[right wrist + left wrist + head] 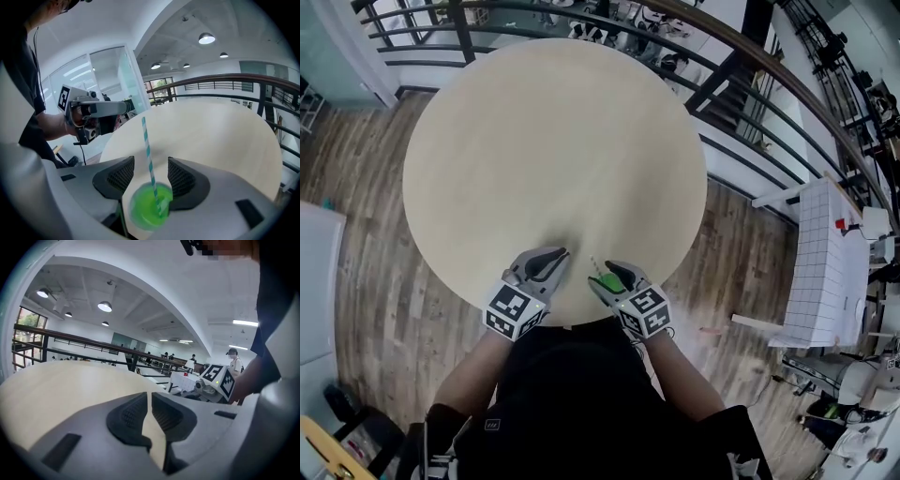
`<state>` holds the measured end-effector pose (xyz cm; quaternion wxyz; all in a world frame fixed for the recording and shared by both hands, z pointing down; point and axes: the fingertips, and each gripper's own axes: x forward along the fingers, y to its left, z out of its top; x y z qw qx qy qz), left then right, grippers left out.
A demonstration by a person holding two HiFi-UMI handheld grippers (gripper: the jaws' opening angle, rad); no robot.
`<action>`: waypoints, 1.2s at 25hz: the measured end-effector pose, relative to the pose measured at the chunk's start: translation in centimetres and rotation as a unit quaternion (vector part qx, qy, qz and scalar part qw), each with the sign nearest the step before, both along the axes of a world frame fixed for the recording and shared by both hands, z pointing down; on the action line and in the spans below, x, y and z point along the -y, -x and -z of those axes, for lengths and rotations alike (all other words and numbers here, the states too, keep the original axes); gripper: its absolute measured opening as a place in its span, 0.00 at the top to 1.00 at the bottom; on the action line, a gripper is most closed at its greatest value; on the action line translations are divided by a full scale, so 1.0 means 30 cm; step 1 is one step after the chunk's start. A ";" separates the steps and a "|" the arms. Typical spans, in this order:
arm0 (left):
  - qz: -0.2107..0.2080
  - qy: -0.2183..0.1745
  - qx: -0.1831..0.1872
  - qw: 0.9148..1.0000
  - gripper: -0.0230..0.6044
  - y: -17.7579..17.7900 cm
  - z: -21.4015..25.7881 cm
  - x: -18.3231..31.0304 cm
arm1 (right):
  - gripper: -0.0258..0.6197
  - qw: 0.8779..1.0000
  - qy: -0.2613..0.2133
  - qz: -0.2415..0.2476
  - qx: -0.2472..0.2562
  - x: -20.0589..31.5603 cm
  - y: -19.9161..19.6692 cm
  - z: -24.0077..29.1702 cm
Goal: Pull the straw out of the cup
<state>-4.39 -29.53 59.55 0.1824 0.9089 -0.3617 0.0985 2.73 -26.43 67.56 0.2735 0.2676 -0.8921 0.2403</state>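
Note:
A small green cup with a teal-and-white striped straw stands between the jaws of my right gripper, low down behind the ribbed pads. The pads do not press on it, and the straw rises up through the gap. From above, the cup and the right gripper are at the near edge of the round beige table. My left gripper is beside it to the left, jaws together with only a thin slit and nothing in them.
A dark curved railing runs behind the table, with wooden floor around it. A white gridded table stands at the right. My body is close against the table's near edge.

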 end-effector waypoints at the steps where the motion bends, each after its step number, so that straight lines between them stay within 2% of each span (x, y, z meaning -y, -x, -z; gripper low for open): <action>1: 0.001 0.001 0.001 1.000 0.91 0.006 -0.002 0.001 | 0.62 1.000 -0.001 -0.001 -0.001 0.000 0.006 -0.005; 9: 0.004 0.008 0.003 1.000 0.91 0.034 -0.004 -0.033 | 0.64 1.000 -0.007 0.002 -0.017 -0.019 0.014 -0.021; 12: 0.007 0.011 0.002 1.000 0.91 0.047 -0.007 -0.052 | 0.73 0.999 -0.014 0.005 -0.035 -0.025 0.004 -0.033; 20: 0.017 0.017 0.000 1.000 0.91 0.094 -0.019 -0.083 | 0.88 0.998 -0.029 -0.002 -0.063 -0.026 -0.016 -0.042; 25: 0.017 0.018 -0.003 1.000 0.91 0.106 -0.014 -0.105 | 0.90 0.997 -0.034 -0.018 -0.066 -0.033 -0.035 -0.033; 30: 0.012 0.019 -0.001 1.000 0.91 0.126 -0.015 -0.130 | 0.90 0.997 -0.053 -0.051 -0.038 -0.038 -0.051 0.029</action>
